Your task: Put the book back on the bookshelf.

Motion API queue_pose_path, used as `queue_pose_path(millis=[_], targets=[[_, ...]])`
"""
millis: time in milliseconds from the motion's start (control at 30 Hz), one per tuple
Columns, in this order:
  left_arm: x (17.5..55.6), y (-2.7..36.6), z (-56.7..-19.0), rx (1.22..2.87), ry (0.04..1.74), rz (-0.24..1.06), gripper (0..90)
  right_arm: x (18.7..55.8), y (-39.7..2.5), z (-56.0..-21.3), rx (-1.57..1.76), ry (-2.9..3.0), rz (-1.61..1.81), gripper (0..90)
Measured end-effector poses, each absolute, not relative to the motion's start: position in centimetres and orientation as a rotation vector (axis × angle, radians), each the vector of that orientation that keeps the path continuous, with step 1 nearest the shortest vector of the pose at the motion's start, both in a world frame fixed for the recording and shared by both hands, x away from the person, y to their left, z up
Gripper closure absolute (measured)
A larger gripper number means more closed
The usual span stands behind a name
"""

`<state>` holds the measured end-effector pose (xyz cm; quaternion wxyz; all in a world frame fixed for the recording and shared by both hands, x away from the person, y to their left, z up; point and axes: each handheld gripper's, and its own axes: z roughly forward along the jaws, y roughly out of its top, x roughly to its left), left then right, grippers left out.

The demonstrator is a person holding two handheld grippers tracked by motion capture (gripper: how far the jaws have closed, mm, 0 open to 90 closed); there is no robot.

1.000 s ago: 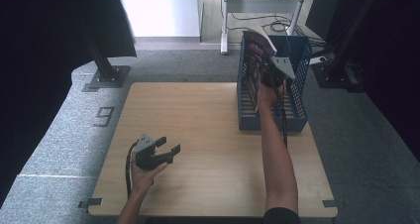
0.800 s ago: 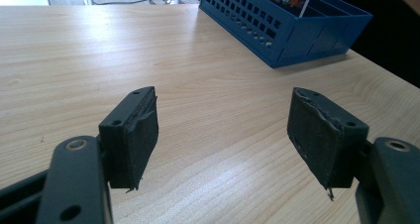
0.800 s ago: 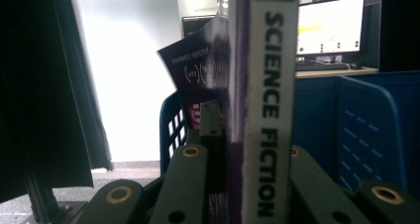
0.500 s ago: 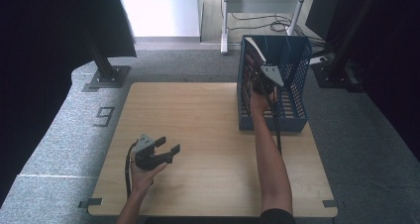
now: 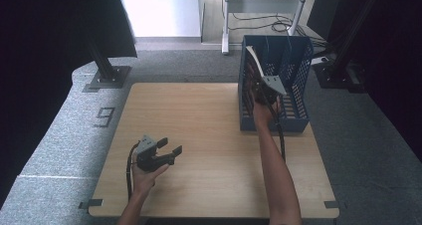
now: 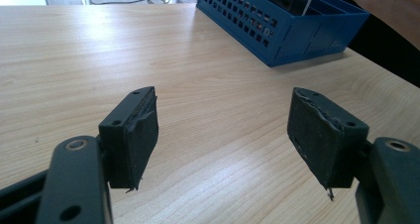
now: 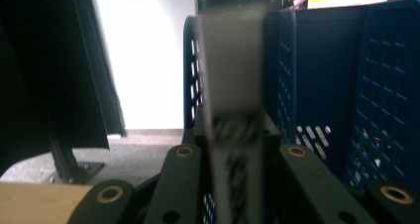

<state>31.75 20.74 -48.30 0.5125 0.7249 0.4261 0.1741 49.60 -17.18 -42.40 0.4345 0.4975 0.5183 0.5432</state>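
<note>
Two grippers: one in each hand over a wooden table [image 5: 209,135].
Left gripper [image 5: 166,153]: near the table's front left, held just above the wood, jaws spread wide with nothing between them; bare tabletop shows in the gap in the left gripper view.
Right gripper [image 5: 261,88]: toward the far right corner, at the blue rack [image 5: 293,70], jaws clamped on a thin booklet [image 7: 233,115].
Booklet: upright, edge-on, blurred; its top stands above the rack's left wall in the high view.
Rack: blue, perforated, divided into slots, standing at the table's far right corner.

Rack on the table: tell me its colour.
Blue, with perforated walls; the rack shows best in the high view.
</note>
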Motion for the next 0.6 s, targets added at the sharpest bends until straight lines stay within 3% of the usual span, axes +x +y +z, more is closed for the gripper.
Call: queue_pose_path(millis=[267, 500, 600], targets=[[31.48, 20.29, -48.07, 1.752, 0.998, 0.421, 27.9, 49.89, -17.63, -42.25, 1.237, 1.425, 1.343, 69.8], [31.69, 20.61, -48.21, 1.744, 1.011, 0.414, 27.9, 50.22, -17.49, -42.39, 1.23, 1.425, 1.283, 81.2], [31.67, 20.67, -48.17, 1.743, 1.008, 0.414, 27.9, 50.23, -17.55, -42.39, 1.242, 1.406, 1.27, 81.6]])
